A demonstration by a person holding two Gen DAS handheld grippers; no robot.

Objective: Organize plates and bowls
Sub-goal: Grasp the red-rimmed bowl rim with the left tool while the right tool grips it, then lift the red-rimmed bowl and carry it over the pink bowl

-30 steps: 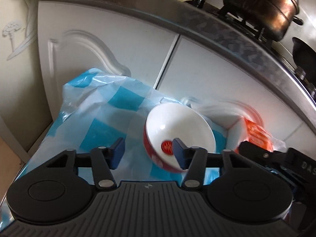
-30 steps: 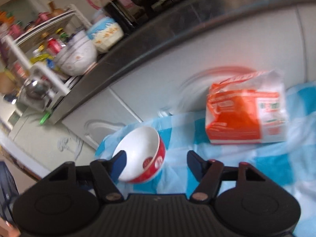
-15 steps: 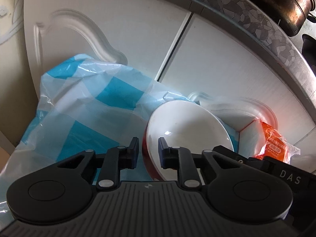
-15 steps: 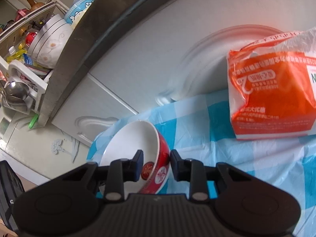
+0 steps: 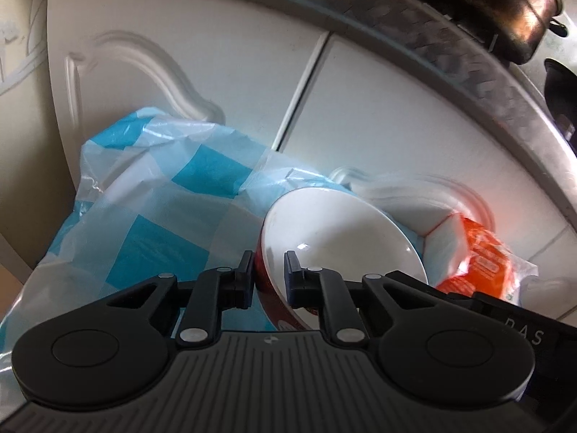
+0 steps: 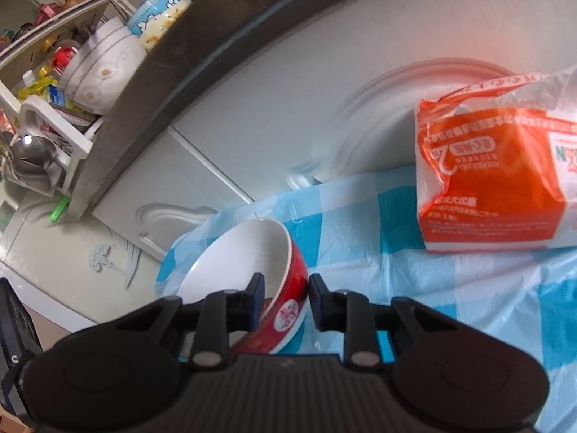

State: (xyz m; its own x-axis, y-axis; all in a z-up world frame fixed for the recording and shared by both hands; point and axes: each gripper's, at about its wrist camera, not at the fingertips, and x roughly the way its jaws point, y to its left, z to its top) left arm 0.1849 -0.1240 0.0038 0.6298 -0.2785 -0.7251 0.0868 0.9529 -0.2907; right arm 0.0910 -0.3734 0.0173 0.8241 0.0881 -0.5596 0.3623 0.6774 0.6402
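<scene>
A bowl [image 5: 342,238], red outside and white inside, sits tilted on a blue-and-white checked plastic cloth [image 5: 162,234]. My left gripper [image 5: 268,274] is shut on its near rim, one pad inside and one outside. In the right wrist view the same bowl [image 6: 234,263] has its opposite rim between the pads of my right gripper [image 6: 285,288]. Those jaws are closing and press on the wall from both sides. Both grippers hold the one bowl.
An orange-and-white packet [image 6: 505,187] lies on the cloth [image 6: 432,270] to the right. White cabinet doors [image 5: 216,72] stand right behind. Above them runs a grey counter edge [image 5: 432,36] with a dark pot [image 5: 497,11]. A dish rack [image 6: 54,126] holds patterned bowls [image 6: 104,68].
Both grippers went from wide open to shut on the bowl's rim, left first. The right one moved in closer and lower. The bowl now stands tilted between them.
</scene>
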